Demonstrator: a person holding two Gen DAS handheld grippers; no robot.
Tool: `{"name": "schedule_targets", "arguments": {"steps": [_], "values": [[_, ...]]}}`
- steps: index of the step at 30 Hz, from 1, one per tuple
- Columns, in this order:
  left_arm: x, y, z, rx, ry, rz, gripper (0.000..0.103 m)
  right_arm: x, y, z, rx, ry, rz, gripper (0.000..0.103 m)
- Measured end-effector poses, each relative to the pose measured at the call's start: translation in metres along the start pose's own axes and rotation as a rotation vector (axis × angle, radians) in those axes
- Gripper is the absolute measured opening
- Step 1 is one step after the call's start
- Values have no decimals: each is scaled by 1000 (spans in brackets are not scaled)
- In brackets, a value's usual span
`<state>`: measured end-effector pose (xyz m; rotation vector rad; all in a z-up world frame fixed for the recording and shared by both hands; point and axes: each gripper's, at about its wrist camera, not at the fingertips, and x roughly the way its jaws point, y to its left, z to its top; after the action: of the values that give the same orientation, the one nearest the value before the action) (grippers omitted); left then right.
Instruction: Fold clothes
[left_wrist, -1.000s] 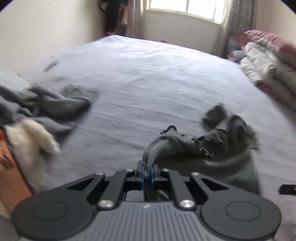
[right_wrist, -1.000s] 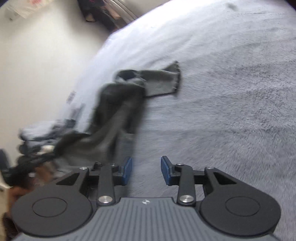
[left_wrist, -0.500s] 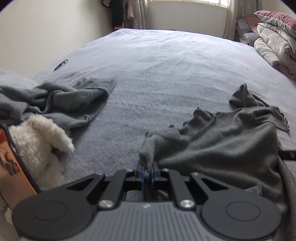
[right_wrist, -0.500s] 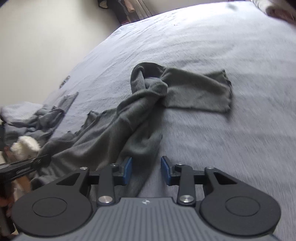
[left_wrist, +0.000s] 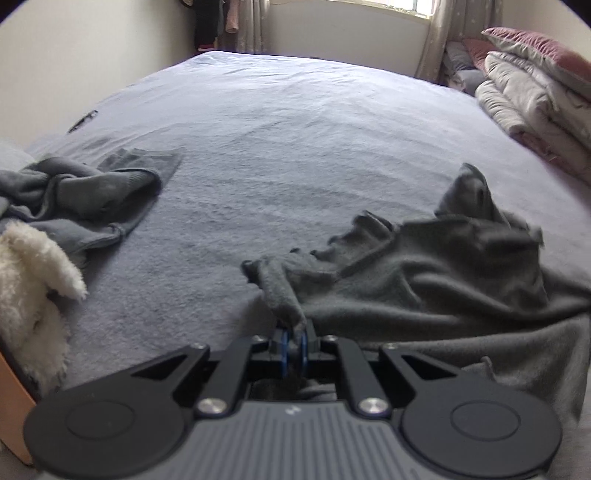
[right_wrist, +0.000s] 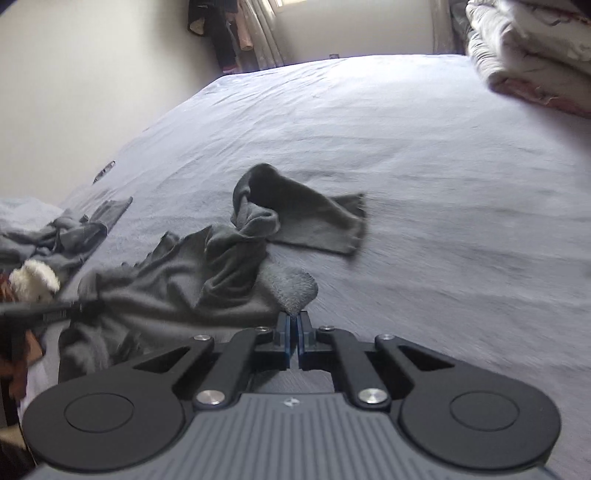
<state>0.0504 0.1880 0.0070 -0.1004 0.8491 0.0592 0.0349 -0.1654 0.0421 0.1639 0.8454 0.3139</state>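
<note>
I'm pinching sweater (left_wrist: 424, 284) edge in left claw (left_wrist: 293, 341), lower centre; right claw (right_wrist: 293, 326) clamping another edge, likely for spreading it flat on bed (left_wrist: 295, 147).

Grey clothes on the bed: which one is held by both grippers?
The dark grey sweater, spread in front. The left gripper and right gripper each pinch its edge. The lighter grey garment lies untouched, bunched beside the white fluffy item.
</note>
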Motion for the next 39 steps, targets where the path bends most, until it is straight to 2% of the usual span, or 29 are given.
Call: {"name": "schedule_targets", "arguments": {"steps": [4,11,16,18,20,22,26,31,39], "values": [[-2,-4,-2,-10,16,-62,7,-33,-9,-15,-2,13,-34,4],[-6,-7,-6,-23,45,-161,7,-85,-3,-58,5,47,-14,4],[-6,-7,-7,-30,68,-184,7,-93,6,-68,-9,81,-2,6],[-4,-6,-7,-30,74,-183,7,-91,5,-64,-17,84,-24,7],[-2,-5,-6,-36,82,-192,8,-90,3,-59,-16,80,-50,12],[-1,-4,-6,-40,86,-196,8,-89,-1,-52,9,59,-57,27],[1,-4,-4,-47,94,-198,8,-72,-4,-33,39,11,-54,30],[5,-10,-3,-35,98,-184,8,-25,-2,-9,59,11,-56,30],[11,-16,-3,-5,105,-176,8,46,-1,22,104,-6,-120,30]]}}
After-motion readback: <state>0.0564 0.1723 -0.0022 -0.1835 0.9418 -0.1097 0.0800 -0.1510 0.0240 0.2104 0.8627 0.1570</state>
